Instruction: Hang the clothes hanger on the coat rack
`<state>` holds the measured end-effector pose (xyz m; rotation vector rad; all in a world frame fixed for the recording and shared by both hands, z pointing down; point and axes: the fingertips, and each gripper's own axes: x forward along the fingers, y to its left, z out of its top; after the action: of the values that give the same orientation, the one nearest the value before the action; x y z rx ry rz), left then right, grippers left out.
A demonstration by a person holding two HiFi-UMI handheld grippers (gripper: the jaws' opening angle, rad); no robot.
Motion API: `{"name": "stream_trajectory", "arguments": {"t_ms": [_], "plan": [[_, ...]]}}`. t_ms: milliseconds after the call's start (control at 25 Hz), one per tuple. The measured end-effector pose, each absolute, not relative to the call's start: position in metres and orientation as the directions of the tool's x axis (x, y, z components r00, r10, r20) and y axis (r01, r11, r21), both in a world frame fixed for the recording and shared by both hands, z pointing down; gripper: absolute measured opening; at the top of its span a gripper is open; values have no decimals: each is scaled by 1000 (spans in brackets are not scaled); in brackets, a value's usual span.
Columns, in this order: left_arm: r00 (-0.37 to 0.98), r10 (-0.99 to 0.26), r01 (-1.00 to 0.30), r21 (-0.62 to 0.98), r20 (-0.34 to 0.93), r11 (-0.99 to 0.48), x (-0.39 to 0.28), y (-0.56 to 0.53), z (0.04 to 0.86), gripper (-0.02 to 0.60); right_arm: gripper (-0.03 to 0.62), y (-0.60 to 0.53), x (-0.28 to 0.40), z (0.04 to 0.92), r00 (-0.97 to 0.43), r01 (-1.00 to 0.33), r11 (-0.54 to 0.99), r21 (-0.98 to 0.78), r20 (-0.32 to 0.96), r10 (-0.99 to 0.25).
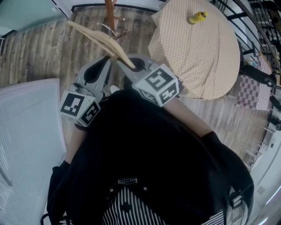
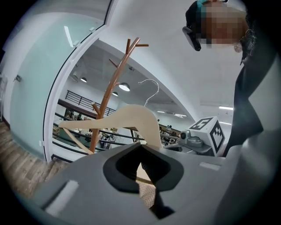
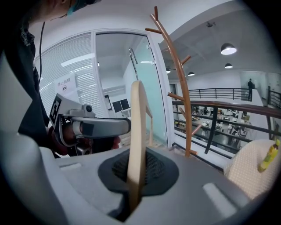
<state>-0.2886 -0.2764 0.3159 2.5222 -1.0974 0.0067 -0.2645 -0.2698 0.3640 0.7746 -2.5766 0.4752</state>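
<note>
Wood-plank floor, glass wall, cloth-covered round table near wooden coat rack

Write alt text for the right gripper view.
The right gripper has its fingers shut on a wooden hanger, seen edge-on and upright. Beyond it stands the coat rack by a glass door; the left gripper reaches toward the hanger from the left.

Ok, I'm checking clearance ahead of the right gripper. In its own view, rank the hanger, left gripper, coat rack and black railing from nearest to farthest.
1. hanger, clamped between the jaws.
2. left gripper, close by at left.
3. coat rack, ahead, right of centre.
4. black railing, behind the rack.
</note>
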Motion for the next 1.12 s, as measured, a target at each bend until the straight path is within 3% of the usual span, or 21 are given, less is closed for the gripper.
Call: {"name": "stream_trajectory", "arguments": {"t_ms": [560,1120], "plan": [[516,-845,-835,307,142,-458,-349,-381,292,0,0,-365,-291,345,-872,-346,917,-200,430,-235],[415,-878,-889,314,239,-335,-323,-476,307,0,0,-460,-267,358,-874,-314,901,-301,463,-150]]}}
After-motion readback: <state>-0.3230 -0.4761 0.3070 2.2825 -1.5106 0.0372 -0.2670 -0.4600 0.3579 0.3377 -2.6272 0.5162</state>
